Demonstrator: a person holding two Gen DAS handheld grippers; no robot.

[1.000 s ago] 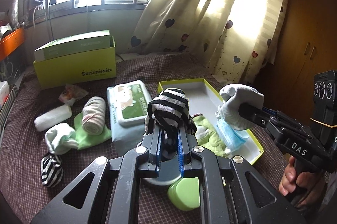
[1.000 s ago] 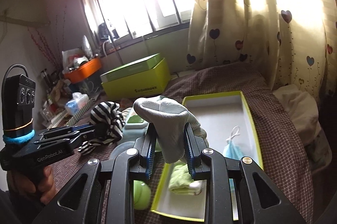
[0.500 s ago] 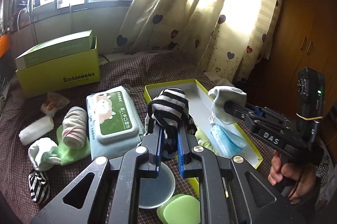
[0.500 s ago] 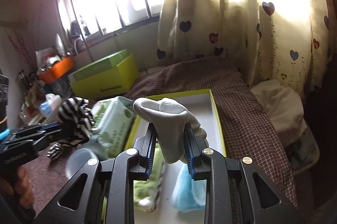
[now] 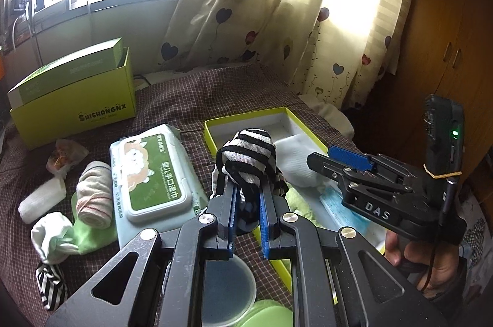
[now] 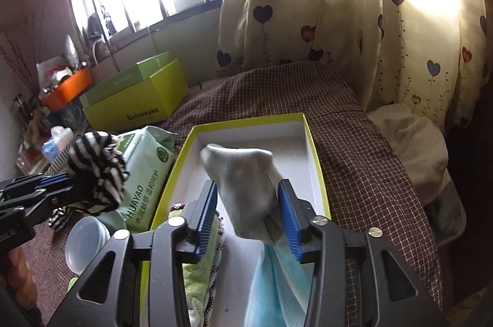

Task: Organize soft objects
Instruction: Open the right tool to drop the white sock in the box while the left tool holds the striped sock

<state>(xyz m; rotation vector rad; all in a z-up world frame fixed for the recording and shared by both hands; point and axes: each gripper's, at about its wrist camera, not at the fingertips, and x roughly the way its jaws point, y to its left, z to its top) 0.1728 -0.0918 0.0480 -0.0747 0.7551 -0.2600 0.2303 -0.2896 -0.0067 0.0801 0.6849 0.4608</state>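
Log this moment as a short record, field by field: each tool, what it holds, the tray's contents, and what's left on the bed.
left tool: shut on striped sock, held above the bed
right tool: open, over the tray; grey sock loose between its fingers
tray: yellow-rimmed, holds grey sock, blue mask, green cloth
on bed: wipes pack, rolled pink sock, white-green sock, second striped sock
far left: green box

A home bedroom, heart-print curtains (image 6: 354,19) hanging at upper right, checked bedspread (image 6: 354,142) lying across centre, wooden wardrobe (image 5: 446,56) standing right.
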